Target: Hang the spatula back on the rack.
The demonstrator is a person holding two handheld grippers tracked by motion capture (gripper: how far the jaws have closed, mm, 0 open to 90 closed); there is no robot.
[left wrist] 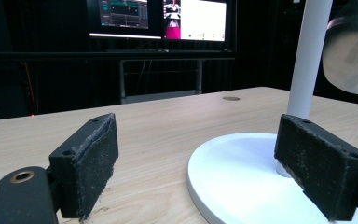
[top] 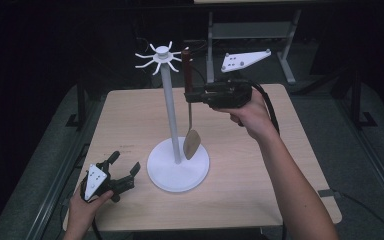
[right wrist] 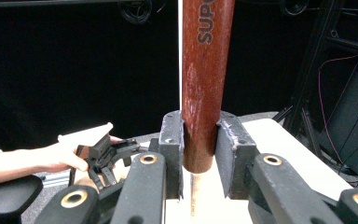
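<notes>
A white utensil stand (top: pixel 170 95) with a round base (top: pixel 166 176) and hooked arms on top rises from the middle of the table. My right gripper (top: pixel 192 95) is shut on the dark red handle (right wrist: pixel 206 70) of a spoon (top: pixel 191 142), held upright just right of the pole, its bowl hanging above the base. The handle's top is level with the hooks. My left gripper (top: pixel 126 167) rests open on the table at the front left, its pads (left wrist: pixel 93 156) wide apart, facing the stand's base (left wrist: pixel 242 182). The spoon bowl (left wrist: pixel 352 58) hangs beside the pole (left wrist: pixel 307 56).
The light wooden table (top: pixel 130 110) has dark floor and metal frame legs around it. Monitors (left wrist: pixel 163 18) glow at the back in the left gripper view. The other hand with its gripper (right wrist: pixel 105 156) appears low at the left in the right gripper view.
</notes>
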